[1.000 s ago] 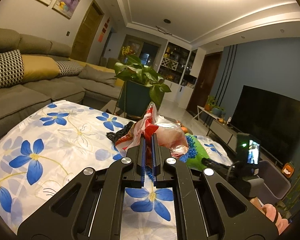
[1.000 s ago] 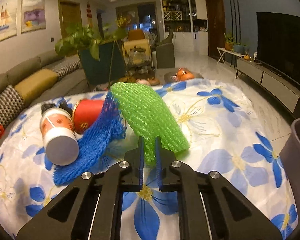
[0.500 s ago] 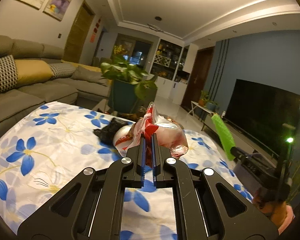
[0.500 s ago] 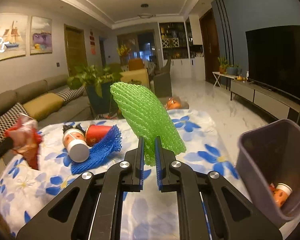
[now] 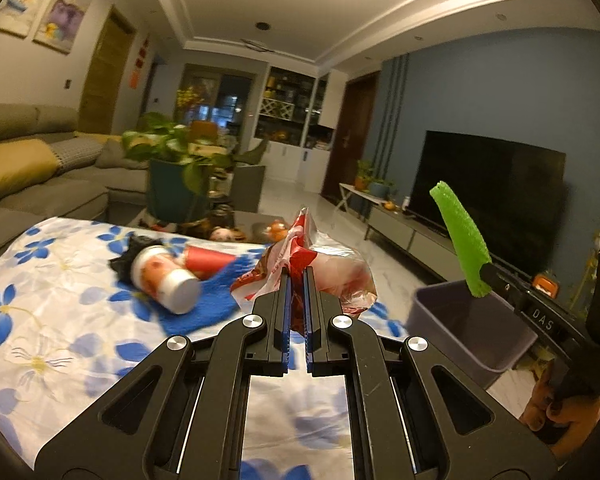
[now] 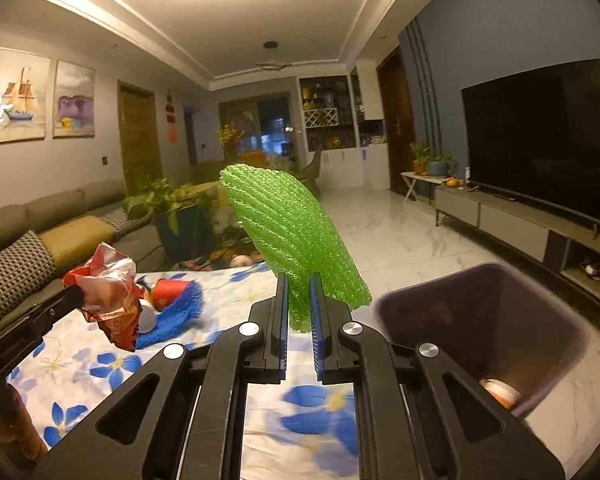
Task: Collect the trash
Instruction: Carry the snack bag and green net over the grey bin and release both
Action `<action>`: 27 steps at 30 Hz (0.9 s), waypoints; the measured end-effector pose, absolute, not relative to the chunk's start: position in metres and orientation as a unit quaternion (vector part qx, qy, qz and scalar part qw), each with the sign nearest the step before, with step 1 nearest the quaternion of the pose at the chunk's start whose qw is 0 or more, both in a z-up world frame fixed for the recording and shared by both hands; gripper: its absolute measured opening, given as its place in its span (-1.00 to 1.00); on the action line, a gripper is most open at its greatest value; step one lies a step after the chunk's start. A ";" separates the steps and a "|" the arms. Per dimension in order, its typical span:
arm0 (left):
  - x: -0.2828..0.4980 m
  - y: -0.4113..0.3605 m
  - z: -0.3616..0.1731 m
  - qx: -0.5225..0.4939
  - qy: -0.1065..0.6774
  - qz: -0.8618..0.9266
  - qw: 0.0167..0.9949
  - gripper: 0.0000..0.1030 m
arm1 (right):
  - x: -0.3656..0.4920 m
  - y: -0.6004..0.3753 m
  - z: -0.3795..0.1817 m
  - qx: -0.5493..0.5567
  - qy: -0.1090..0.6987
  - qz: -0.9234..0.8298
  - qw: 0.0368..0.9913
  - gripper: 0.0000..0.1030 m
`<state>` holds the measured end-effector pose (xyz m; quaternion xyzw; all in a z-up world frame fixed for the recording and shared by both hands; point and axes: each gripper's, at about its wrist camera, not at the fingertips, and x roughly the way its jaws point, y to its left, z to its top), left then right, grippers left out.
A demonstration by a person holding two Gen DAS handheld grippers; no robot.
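Note:
My left gripper (image 5: pixel 297 276) is shut on a crumpled red and clear plastic wrapper (image 5: pixel 324 268), held above the flowered tablecloth (image 5: pixel 48 320). My right gripper (image 6: pixel 299 280) is shut on a green foam net sleeve (image 6: pixel 292 236), raised beside the grey trash bin (image 6: pixel 500 320). In the left wrist view the green sleeve (image 5: pixel 462 240) hangs just over the bin (image 5: pixel 460 328). A small cup (image 6: pixel 500 392) lies inside the bin. On the table remain a white-capped bottle (image 5: pixel 164 280), a red paper cup (image 5: pixel 208 260), a blue foam net (image 5: pixel 208 304) and something black (image 5: pixel 128 256).
A potted plant (image 5: pixel 172 176) stands past the table's far edge, with a grey sofa (image 5: pixel 32 176) on the left. A TV (image 6: pixel 540 136) on a low cabinet (image 6: pixel 520 224) lines the right wall. A hand (image 5: pixel 560 412) holds the right gripper.
Both grippers have lifted off the table and swung right with their loads. The bin has come closer in the right wrist view and has now appeared in the left wrist view under the green sleeve.

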<state>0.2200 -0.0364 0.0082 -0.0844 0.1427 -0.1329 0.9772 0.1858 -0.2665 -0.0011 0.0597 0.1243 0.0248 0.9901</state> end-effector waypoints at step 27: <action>0.252 -0.220 0.013 -0.028 0.155 -0.279 0.947 -0.91 | 0.168 -0.380 -0.016 0.087 0.115 -0.114 0.983 -0.79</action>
